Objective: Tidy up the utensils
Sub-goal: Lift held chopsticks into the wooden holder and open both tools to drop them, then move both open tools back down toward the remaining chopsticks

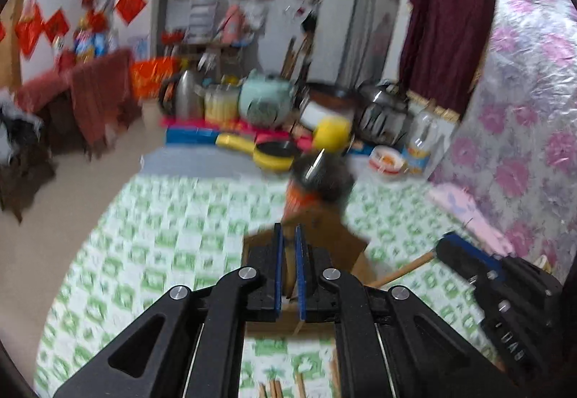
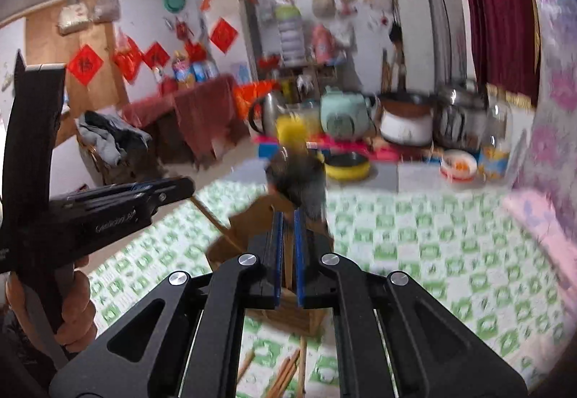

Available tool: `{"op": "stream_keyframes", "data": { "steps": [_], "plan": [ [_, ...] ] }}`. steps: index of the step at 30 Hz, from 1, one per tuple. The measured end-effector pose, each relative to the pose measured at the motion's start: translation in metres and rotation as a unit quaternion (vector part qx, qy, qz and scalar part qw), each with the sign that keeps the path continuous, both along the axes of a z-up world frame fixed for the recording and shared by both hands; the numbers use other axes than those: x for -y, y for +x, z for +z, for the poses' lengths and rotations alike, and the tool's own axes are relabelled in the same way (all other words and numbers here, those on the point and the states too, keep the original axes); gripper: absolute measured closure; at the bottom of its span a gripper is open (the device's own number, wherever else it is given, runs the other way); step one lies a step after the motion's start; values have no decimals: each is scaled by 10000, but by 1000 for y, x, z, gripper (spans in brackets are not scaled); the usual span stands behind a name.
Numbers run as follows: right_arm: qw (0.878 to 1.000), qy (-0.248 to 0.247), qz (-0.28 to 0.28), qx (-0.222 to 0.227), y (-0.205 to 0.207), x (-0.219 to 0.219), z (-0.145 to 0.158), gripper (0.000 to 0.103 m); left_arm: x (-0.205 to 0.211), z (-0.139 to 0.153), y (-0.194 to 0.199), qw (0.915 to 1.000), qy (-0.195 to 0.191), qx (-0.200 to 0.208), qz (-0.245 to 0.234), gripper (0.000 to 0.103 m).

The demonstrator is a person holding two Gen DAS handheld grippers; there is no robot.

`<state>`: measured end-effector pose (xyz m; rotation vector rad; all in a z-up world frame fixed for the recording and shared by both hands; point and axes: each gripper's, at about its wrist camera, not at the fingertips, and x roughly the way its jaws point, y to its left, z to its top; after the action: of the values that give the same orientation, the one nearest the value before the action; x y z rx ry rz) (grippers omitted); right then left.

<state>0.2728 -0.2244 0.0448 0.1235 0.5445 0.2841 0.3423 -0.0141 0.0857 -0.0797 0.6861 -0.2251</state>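
- Chopsticks [image 2: 285,374]: loose wooden sticks lying on green-check cloth [image 2: 432,246], near bottom edge of both views, just below cardboard box [image 2: 288,315].
- One wooden stick [image 1: 404,270] held by right gripper [image 1: 445,246], slanting down toward box; in right wrist view a stick [image 2: 212,217] runs from left gripper [image 2: 187,187] tip to box the same way.
- Left gripper fingers [image 1: 277,268] nearly pressed together, narrow gap, wood visible between pads – pinching a stick, prob.
- Right gripper: blue pads close too, wood in gap; looks clamped on stick.
- Dark round holder [image 1: 321,174] w/ metal utensil [image 1: 314,163] poking up stands behind box, orange band on side. Heavy blur.
- Hand [image 2: 75,307] grips left tool's handle.
- Beyond cloth: yellow pan [image 1: 274,152], kettle [image 1: 185,98], teal cooker [image 1: 265,102], bowl [image 1: 387,160], jar [image 1: 422,141].
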Motion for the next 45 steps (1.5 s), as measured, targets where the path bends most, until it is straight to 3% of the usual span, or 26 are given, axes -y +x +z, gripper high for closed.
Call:
{"op": "stream_keyframes", "data": {
  "steps": [2, 3, 4, 7, 8, 14, 19, 26, 29, 36, 42, 45],
  "plan": [
    [9999, 64, 7, 113, -14, 6, 0, 87, -6, -8, -7, 10000, -8, -21, 35, 56],
    [9997, 53, -46, 225, -23, 9, 1, 85, -11, -9, -14, 9998, -8, 97, 156, 32],
    [9995, 25, -89, 295, -30, 9, 2, 77, -16, -8, -22, 9992, 7, 244, 329, 23],
    [9985, -60, -242, 479, -55, 12, 3, 51, -30, -10, -39, 9985, -18, 312, 455, 15],
    [9984, -67, -266, 497, -63, 13, 1, 43, -37, -12, -44, 9984, -58, 279, 479, 14],
    [9990, -119, -368, 245, -109, 24, -28, 23, -55, -43, -87, 9974, 212, -6, 687, 11],
    [9992, 17, -363, -183, -139, 39, -73, 14, -60, -86, -135, 9957, 535, -251, 717, 7],
    [9922, 139, -467, -1146, -134, 51, -137, 14, -60, -148, -172, 9920, 553, -1085, 318, 7],
    [9893, 264, -445, -1365, -133, 51, -145, 14, -56, -162, -175, 9876, 650, -1419, 137, 7],
    [9880, 328, -492, -1425, -133, 53, -148, 14, -58, -175, -205, 9841, 704, -1605, -281, 7],
    [9859, 424, -517, -1537, -130, 58, -151, 12, -63, -172, -235, 9840, 709, -1465, -730, 7],
    [9857, 408, -511, -1552, -130, 57, -152, 12, -60, -175, -249, 9823, 1010, -1302, -888, 6]
  ]
}}
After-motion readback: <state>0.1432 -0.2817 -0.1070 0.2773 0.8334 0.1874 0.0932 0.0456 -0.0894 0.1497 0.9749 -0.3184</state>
